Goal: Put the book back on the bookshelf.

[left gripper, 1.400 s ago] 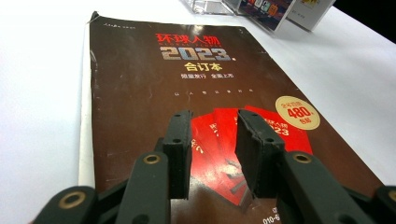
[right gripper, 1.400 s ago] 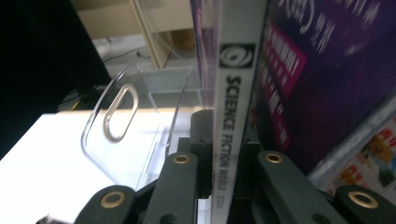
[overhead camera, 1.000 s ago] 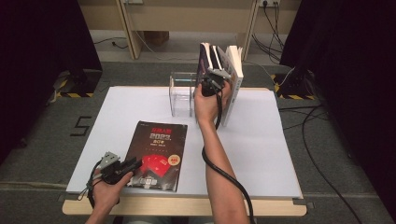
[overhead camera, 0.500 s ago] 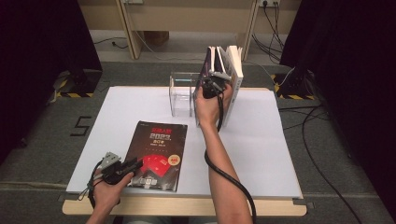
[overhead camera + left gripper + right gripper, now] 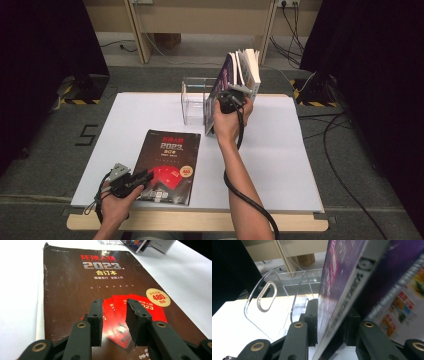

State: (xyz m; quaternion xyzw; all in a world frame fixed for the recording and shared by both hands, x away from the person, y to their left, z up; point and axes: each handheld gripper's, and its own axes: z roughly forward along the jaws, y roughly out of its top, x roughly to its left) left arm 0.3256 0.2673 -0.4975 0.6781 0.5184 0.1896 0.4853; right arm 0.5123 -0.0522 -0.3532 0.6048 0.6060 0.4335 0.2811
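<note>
While the right gripper (image 5: 231, 100) sits up at the back of the bench (image 5: 280, 165), its jaws have just been opening, and the purple book (image 5: 342, 277) is between them. In the right gripper view one jaw stands on each side of the book's edge, with the left one close against the cover; whether the pads press on it now I can't tell for sure, it looks loosened. That book stands on edge and leans a bit, right next to the other upright books (image 5: 248, 65) at the right end of the clear acrylic rack (image 5: 192, 100). The rack's see-through dividers, one with an oval cutout (image 5: 265, 296), are just left of the book.

The left gripper (image 5: 131, 181) is down at the near left corner of the bench, held low and pointing along the dark magazine (image 5: 100, 287) that lies flat there, well apart from the rack. Its jaws are partly open, a medium gap, with nothing between them; in the left gripper view they hover over the red patch on the lower part of the cover. The magazine has "2023" in big print and a round cream sticker (image 5: 158, 297) near its right edge. A cable (image 5: 250, 200) runs from the right gripper down along the person's forearm toward the bench's front edge.
</note>
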